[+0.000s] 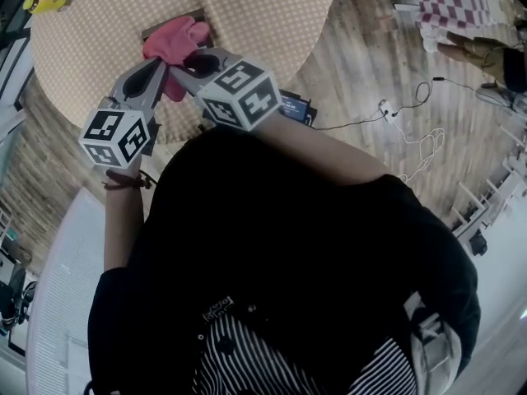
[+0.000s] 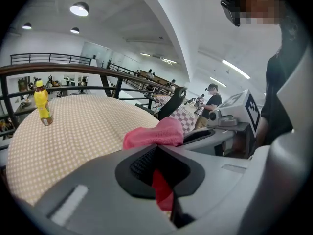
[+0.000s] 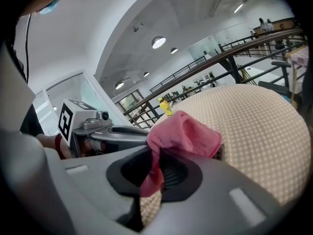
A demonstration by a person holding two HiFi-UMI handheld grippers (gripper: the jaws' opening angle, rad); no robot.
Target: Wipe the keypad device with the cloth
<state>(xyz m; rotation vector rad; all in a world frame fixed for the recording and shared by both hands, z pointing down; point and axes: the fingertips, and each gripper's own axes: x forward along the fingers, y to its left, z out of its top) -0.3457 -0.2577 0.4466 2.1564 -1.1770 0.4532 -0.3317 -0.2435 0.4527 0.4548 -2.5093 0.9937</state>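
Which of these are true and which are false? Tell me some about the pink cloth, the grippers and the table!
1. Both the left gripper and the right gripper are shut on the cloth. True.
2. The cloth is blue. False: it is pink.
3. A yellow bottle stands upright on the table. True.
4. The table is square and bare wood. False: it is round, with a dotted cover.
5. The bottle touches the cloth. False: it stands apart from it, near the table's edge.
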